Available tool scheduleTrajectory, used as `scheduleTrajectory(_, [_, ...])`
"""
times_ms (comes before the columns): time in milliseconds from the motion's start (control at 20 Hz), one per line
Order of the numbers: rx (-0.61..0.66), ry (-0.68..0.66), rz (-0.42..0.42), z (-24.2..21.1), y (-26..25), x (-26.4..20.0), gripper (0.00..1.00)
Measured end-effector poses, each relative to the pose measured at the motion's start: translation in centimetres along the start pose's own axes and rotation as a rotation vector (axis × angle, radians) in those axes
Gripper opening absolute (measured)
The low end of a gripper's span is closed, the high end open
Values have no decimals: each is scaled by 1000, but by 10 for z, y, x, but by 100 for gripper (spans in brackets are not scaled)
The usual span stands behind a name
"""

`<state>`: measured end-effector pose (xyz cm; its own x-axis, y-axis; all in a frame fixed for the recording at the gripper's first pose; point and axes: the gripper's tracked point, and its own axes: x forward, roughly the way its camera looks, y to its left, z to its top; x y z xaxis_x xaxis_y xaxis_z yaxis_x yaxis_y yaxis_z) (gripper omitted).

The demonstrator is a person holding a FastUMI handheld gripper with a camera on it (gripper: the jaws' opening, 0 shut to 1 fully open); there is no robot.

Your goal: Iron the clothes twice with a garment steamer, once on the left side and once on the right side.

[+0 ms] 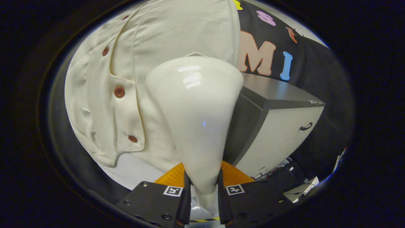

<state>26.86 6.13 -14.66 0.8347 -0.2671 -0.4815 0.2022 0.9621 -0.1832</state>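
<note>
The glossy white cone-shaped garment steamer is clamped between both fingers of the gripper; its wide head is pressed against the cream button-front shirt, right of the brown buttons.

Grey-topped cabinet beside the hanging shirt

A black cloth wall hangs at the far right. Before it stands a cabinet with dark grey top and white drawer front, carrying a small black handle.
</note>
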Motion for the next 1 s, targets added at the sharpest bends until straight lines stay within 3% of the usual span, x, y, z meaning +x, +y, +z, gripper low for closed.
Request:
scheduleTrajectory(200, [-9, 10, -9, -20, -1, 7, 35])
scheduleTrajectory(550, [-11, 140, 0, -89, 8, 16, 36])
scheduleTrajectory(1000, [-29, 190, 23, -129, 12, 19, 36])
